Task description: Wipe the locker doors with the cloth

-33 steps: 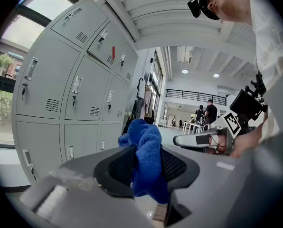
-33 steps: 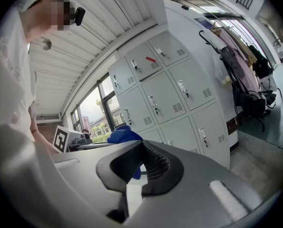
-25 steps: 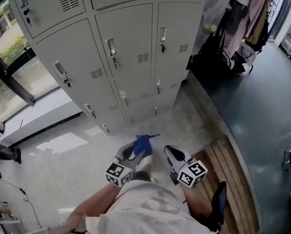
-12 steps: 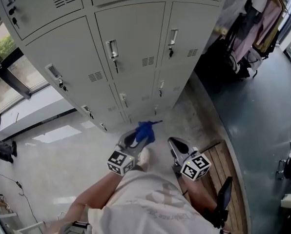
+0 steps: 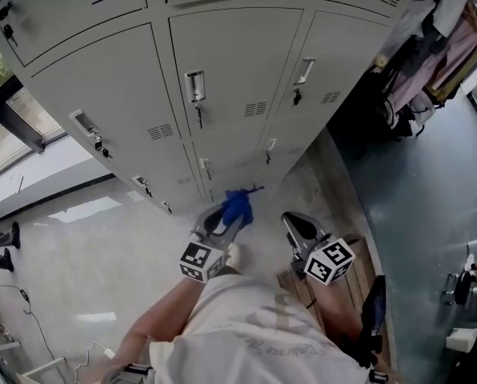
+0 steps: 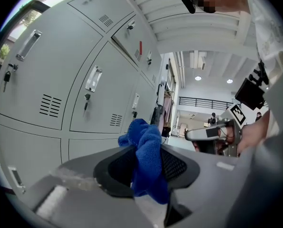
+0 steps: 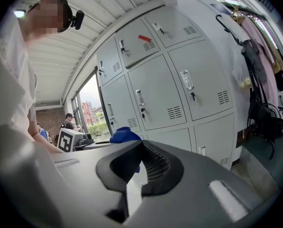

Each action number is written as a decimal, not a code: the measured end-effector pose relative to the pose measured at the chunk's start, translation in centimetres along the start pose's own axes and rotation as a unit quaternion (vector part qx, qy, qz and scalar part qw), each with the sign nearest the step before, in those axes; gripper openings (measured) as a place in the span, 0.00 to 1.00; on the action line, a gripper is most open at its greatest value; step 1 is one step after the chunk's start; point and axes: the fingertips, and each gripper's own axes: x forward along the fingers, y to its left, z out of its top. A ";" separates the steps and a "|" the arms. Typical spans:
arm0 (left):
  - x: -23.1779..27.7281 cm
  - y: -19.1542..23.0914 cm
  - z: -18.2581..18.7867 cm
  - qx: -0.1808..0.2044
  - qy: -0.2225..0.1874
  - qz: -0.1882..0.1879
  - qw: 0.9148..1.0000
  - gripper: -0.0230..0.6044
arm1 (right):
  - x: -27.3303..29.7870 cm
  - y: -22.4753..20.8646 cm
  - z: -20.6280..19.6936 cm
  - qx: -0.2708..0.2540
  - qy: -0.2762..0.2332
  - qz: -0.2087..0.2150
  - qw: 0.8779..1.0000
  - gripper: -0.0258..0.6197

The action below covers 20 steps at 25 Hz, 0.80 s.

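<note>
Plainly the wiping is not yet under way: the left gripper [image 5: 222, 219] hangs low in front of the person's body, its jaws pinched on the blue cloth [image 5: 238, 206]. The cloth is in the air above the floor [image 5: 102, 238], near the bottom row of the grey locker doors [image 5: 232, 70] but apart from them. In the left gripper view a wad of cloth bulges up out of the jaws and a tail hangs below. I judge that to be the point of the grip: enough fabric stands proud of the tips to meet a door before the hard jaws do. The right gripper [image 5: 294, 226] is held just beside it at much the same height, jaws pressed together on nothing; the blue seen past them is the other gripper's cloth. It looks parked out of the way. The next move calls for raising the cloth and pressing it on a door, clear of the handles and hanging keys [image 5: 197, 94].
</note>
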 end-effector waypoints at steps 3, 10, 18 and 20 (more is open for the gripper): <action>0.4 1.4 0.2 -0.002 0.002 0.012 1.000 0.28 | 1.0 -0.6 0.5 0.002 -0.001 0.005 1.000 0.05; 2.7 4.9 0.4 -0.013 0.001 0.043 0.999 0.28 | 3.6 -2.7 1.4 0.000 0.005 0.019 1.000 0.05; 5.5 8.7 0.6 -0.024 0.017 0.064 0.998 0.28 | 6.5 -5.3 3.3 -0.006 -0.002 0.018 1.000 0.05; 5.8 9.8 1.0 -0.030 0.020 0.074 0.997 0.28 | 7.1 -5.9 3.6 -0.005 -0.002 0.018 1.000 0.05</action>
